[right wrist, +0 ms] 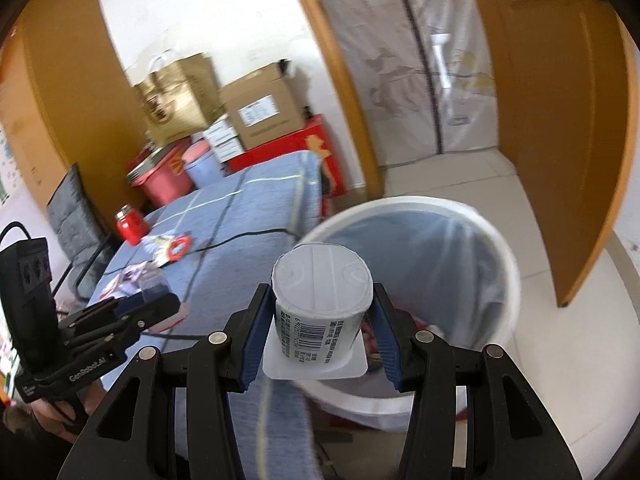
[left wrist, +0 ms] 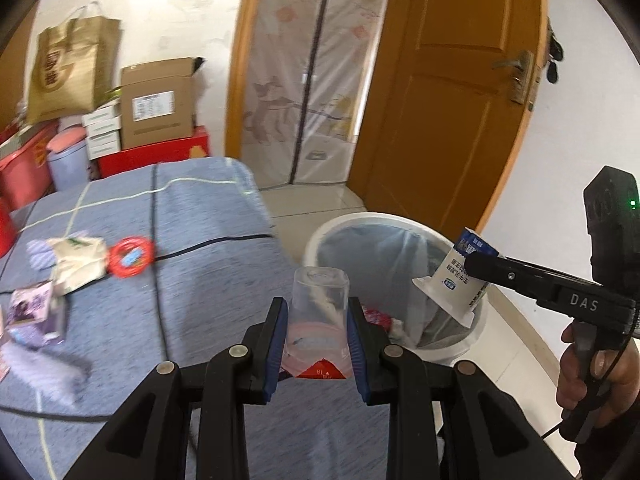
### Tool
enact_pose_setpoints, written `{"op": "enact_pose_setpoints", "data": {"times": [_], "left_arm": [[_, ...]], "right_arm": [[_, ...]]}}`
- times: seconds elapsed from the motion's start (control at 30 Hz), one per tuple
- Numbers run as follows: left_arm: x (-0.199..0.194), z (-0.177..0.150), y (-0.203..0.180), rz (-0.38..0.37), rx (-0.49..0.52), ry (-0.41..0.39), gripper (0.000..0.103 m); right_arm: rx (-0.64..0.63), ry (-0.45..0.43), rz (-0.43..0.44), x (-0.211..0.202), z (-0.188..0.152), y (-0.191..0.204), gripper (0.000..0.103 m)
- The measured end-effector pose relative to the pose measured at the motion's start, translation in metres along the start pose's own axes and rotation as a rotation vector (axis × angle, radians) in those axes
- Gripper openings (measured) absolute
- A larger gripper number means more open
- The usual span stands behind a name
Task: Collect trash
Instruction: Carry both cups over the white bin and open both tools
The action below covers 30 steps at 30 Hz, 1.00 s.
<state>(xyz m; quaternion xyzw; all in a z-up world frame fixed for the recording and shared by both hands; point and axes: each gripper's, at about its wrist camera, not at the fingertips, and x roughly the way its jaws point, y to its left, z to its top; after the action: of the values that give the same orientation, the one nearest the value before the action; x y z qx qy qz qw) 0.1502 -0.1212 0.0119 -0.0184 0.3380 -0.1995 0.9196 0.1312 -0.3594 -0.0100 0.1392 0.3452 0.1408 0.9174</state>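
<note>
While the left claw (left wrist: 318, 330) clamps an upturned clear plastic cup (left wrist: 319, 300) beside the white trash bin (left wrist: 460, 344), the right claw (right wrist: 320, 330) grips an inverted yogurt cup (right wrist: 320, 300) before the bin's rim at twelve o'clock.

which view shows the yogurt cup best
The right wrist view: the white yogurt cup sits centred between that gripper's blue pads, base and barcode clear. The left wrist view shows it small at the side, over the trash bin, partly hidden by a finger.
</note>
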Motion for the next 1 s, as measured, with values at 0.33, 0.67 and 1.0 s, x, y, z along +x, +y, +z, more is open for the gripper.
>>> {"op": "enact_pose_setpoints", "data": {"times": [0.33,0.67,1.0], "left_arm": [[0.05,0.012,-0.037,-0.094,0.055,0.041,0.03],[0.093,0.012,-0.055,-0.143,0.08,0.103,0.03],[0.107,0.005,-0.05,-0.157,0.051,0.145,0.039]], "right_arm": [[0.04,0.006,-0.076,0.003,-0.002,-0.037,0.05],[0.047,0.039,-0.117,0.017,-0.004,-0.053,0.05],[0.0,0.077,-0.13,0.03,-0.008,-0.047,0.051]]}}
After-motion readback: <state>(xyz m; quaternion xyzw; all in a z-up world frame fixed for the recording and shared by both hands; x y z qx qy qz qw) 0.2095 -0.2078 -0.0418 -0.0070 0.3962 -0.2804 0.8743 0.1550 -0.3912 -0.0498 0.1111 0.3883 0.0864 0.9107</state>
